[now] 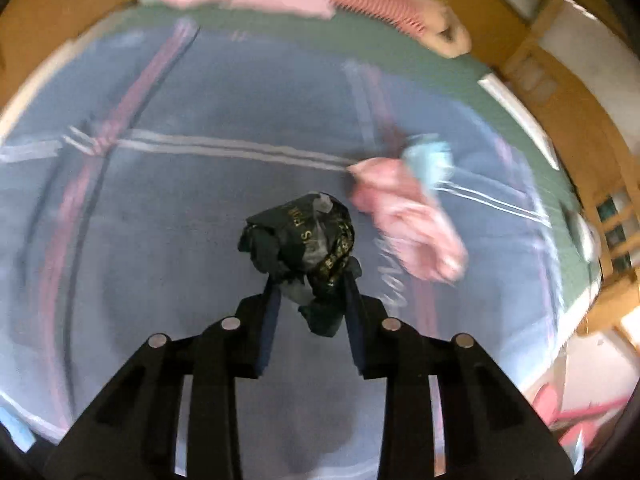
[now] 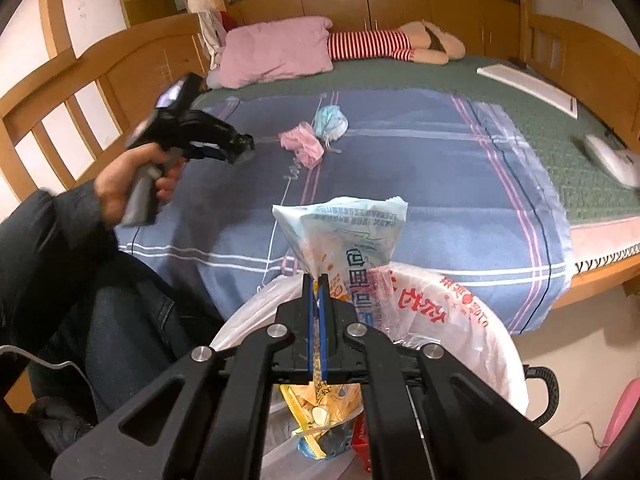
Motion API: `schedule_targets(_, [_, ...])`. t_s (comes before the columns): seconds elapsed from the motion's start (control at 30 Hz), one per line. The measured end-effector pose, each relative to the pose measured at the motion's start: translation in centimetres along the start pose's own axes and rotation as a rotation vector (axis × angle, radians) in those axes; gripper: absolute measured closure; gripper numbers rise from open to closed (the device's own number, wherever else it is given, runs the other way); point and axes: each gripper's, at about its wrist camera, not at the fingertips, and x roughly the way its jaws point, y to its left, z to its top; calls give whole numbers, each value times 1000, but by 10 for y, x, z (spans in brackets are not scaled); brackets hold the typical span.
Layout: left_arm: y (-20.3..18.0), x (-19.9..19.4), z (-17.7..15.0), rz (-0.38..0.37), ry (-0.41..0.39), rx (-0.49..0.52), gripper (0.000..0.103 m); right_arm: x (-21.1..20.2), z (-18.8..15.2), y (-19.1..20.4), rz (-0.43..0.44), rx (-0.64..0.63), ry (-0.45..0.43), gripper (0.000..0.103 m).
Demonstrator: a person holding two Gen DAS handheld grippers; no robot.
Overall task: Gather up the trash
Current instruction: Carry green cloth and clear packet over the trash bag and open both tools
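Note:
My left gripper [image 1: 310,280] is shut on a crumpled black wrapper [image 1: 304,240] with gold lettering, held above the blue blanket [image 1: 200,220]. It shows from outside in the right wrist view [image 2: 240,148], at the bed's left side. A pink crumpled piece [image 1: 404,216] and a light blue mask [image 1: 430,160] lie on the blanket to the right; they also show in the right wrist view as the pink piece [image 2: 302,146] and the mask [image 2: 331,122]. My right gripper [image 2: 320,278] is shut on a white and blue snack wrapper [image 2: 352,240], above a white plastic trash bag [image 2: 452,320] holding other wrappers.
A pink pillow [image 2: 276,54] and a doll in red stripes [image 2: 392,44] lie at the head of the bed. A white flat box [image 2: 528,84] and a white object [image 2: 612,158] lie on the green mat at right. A wooden headboard [image 2: 72,92] stands at left.

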Motion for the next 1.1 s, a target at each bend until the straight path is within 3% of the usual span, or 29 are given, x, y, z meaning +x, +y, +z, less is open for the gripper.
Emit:
schedule_targets(0.17, [-56, -96, -67, -104, -77, 266, 72, -37, -6, 2, -15, -43, -50, 100])
schedule_targets(0.3, [-94, -149, -130, -184, -96, 479, 72, -72, -18, -3, -39, -49, -95, 100])
schedule_targets(0.4, [-105, -174, -159, -276, -68, 524, 72, -89, -23, -8, -23, -24, -115, 100])
schedule_targets(0.6, [-129, -209, -192, -365, -50, 589, 71, -100, -32, -1, -13, -54, -103, 100])
schedule_targets(0.73, [-145, -214, -205, -344, -56, 652, 71, -104, -34, 0, 1, -49, -115, 100])
schedule_targets(1.1, [-161, -215, -215, -344, -48, 701, 70, -113, -37, -2, -11, -51, -143, 99])
